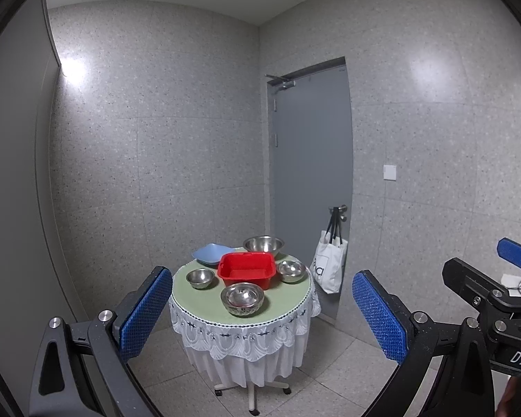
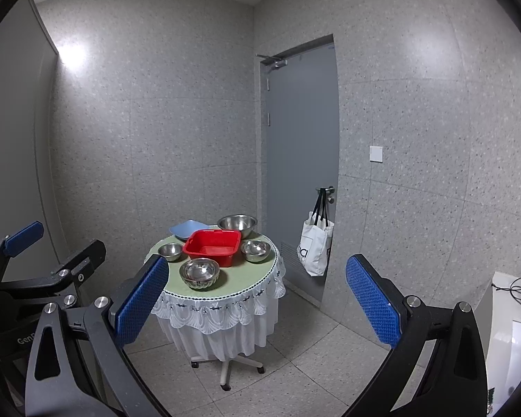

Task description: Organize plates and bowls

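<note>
A small round table (image 1: 191, 293) with a green top and white lace skirt stands well ahead of both grippers. On it sit a red square basin (image 1: 246, 269) in the middle, a blue square plate (image 1: 210, 253) at the back left, a large steel bowl (image 1: 263, 245) at the back, and small steel bowls at the left (image 1: 200, 277), right (image 1: 291, 270) and front (image 1: 242, 299). The same set shows in the right wrist view around the red basin (image 2: 212, 246). My left gripper (image 1: 262, 316) and right gripper (image 2: 257, 300) are both open, empty, and far short of the table.
A grey door (image 1: 311, 160) stands behind the table on the right, with a white tote bag (image 1: 328, 266) hanging from its handle. Speckled walls close the corner. A white surface with cables (image 2: 514, 316) lies at the right. Tiled floor surrounds the table's wheeled base (image 2: 225, 368).
</note>
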`<move>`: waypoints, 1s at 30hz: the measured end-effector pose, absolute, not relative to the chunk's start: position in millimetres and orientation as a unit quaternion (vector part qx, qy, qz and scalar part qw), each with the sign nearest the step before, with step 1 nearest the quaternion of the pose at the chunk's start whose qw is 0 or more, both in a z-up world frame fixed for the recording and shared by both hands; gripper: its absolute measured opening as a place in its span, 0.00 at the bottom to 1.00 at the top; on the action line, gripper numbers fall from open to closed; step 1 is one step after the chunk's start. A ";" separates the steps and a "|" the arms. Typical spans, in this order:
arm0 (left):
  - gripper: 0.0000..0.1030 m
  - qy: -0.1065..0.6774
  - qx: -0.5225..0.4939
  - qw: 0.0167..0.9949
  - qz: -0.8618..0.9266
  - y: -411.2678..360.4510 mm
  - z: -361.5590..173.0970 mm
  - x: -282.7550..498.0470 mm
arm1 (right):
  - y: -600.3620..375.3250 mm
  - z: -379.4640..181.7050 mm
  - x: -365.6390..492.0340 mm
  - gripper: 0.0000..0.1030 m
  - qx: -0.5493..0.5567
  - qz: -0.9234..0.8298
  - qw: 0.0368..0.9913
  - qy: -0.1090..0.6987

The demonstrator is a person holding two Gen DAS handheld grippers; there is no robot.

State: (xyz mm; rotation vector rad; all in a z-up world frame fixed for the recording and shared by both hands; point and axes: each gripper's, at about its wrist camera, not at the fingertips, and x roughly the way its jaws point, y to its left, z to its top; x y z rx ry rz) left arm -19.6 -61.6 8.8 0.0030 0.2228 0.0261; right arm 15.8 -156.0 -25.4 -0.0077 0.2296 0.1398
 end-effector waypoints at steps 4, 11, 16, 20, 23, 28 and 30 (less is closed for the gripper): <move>1.00 0.112 0.001 0.994 0.013 -66.0 9.0 -21.2 | -157.6 -25.7 14.8 1.00 -0.003 0.070 0.991 0.114; 1.00 0.114 0.000 0.993 0.016 -69.8 11.0 -21.5 | -162.1 -27.4 12.0 1.00 -0.003 0.074 0.991 0.114; 1.00 0.115 0.001 0.993 0.019 -76.0 11.8 -21.2 | -164.1 -30.4 10.4 1.00 -0.003 0.077 0.990 0.114; 1.00 0.115 0.002 0.993 0.020 -79.6 11.5 -20.9 | -166.3 -30.3 14.4 1.00 -0.003 0.078 0.990 0.115; 1.00 0.115 0.002 0.993 0.020 -81.4 8.3 -19.6 | -166.4 -31.8 14.4 1.00 -0.002 0.079 0.990 0.115; 1.00 0.117 0.003 0.993 0.020 -82.0 3.6 -17.4 | -168.6 -34.3 17.1 1.00 -0.001 0.080 0.990 0.116; 1.00 0.117 0.003 0.993 0.021 -83.1 2.7 -16.9 | -170.2 -36.0 17.7 1.00 0.000 0.081 0.990 0.117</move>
